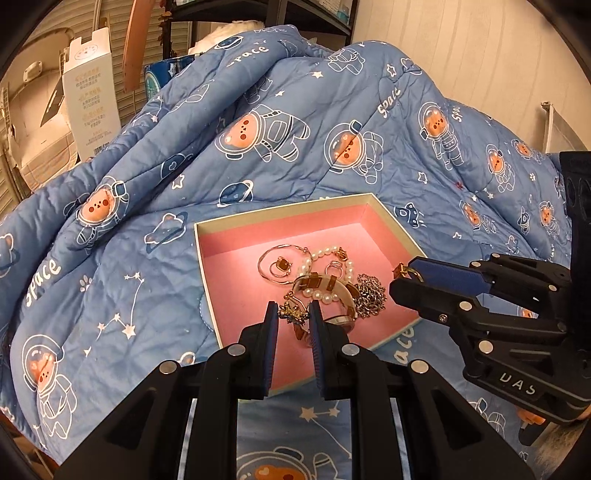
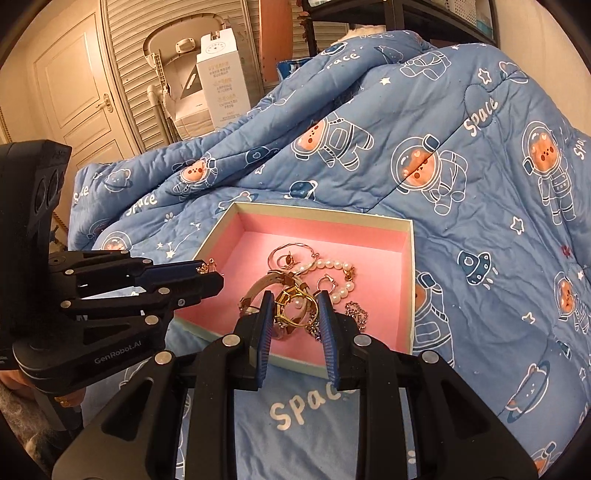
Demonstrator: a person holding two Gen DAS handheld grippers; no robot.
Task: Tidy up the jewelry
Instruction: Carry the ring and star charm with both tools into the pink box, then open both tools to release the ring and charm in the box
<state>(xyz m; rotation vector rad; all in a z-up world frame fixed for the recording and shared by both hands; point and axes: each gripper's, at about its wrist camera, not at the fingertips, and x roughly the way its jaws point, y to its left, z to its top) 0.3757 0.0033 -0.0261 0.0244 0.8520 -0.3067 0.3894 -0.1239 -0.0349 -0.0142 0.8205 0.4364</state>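
Observation:
A pink-lined open box lies on the blue quilt, holding a pile of jewelry: a pearl bracelet, a thin hoop, a brown-and-white bangle, and a silver chain. My left gripper is shut on a small gold charm piece at the box's near edge. My right gripper is shut on a gold ring piece over the box's right side.
A blue space-bear quilt rises in a heap behind the box. A white carton, a folded chair and slatted doors stand at the back left. A dark shelf stands behind.

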